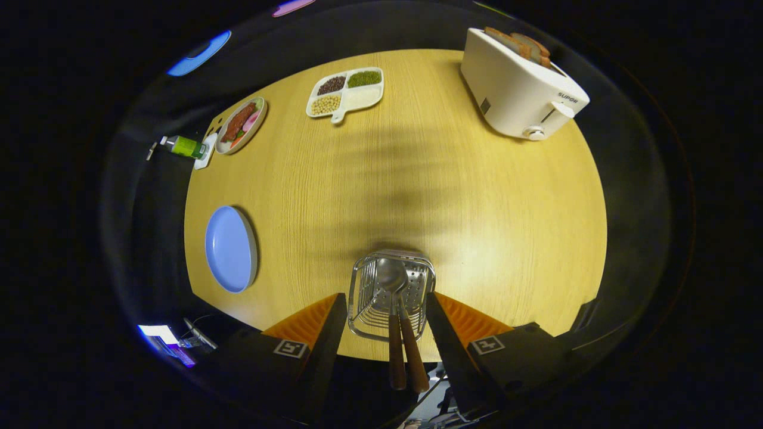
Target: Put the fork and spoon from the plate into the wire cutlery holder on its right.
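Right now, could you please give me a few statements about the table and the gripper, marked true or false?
1. The blue plate still holds the fork and spoon. False: it is bare; two wooden-handled utensils stand in the wire holder.
2. The gripper is open, its fingers either side of the holder. True.
3. The toaster has bread in it. True.
4. The divided tray lies between the fingers. False: it lies far beyond them.
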A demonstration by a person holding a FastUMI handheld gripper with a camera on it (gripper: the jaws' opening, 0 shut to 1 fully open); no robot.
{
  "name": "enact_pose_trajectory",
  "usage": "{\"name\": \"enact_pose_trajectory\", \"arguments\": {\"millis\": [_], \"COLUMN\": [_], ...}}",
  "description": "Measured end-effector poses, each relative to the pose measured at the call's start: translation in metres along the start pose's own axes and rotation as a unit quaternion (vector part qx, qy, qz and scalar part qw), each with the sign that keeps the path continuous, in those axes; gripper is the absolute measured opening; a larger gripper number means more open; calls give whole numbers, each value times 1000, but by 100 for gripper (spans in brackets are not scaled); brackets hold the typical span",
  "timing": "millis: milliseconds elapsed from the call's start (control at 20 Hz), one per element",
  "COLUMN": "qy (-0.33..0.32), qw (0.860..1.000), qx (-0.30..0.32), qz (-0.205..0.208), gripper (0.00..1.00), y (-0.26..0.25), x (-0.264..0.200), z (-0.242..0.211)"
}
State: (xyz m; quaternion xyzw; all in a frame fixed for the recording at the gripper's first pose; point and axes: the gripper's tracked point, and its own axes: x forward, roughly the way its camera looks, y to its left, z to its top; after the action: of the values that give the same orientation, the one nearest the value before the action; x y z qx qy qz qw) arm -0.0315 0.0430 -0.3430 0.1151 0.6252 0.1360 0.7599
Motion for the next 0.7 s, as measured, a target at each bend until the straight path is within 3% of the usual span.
{"name": "enact_pose_trajectory", "arguments": {"millis": [150, 400, 500, 700], "qy": [-100, -270, -337, -458], "qw": [995, 962, 940, 882], "qx": [-5, -27, -46, -110], "qz": [-8, -6, -9, -26], "gripper": [97, 100, 99, 99], "y": [5, 20, 16, 20], "x": [-25, -97, -131, -208], "z": [21, 57, 76, 101]}}
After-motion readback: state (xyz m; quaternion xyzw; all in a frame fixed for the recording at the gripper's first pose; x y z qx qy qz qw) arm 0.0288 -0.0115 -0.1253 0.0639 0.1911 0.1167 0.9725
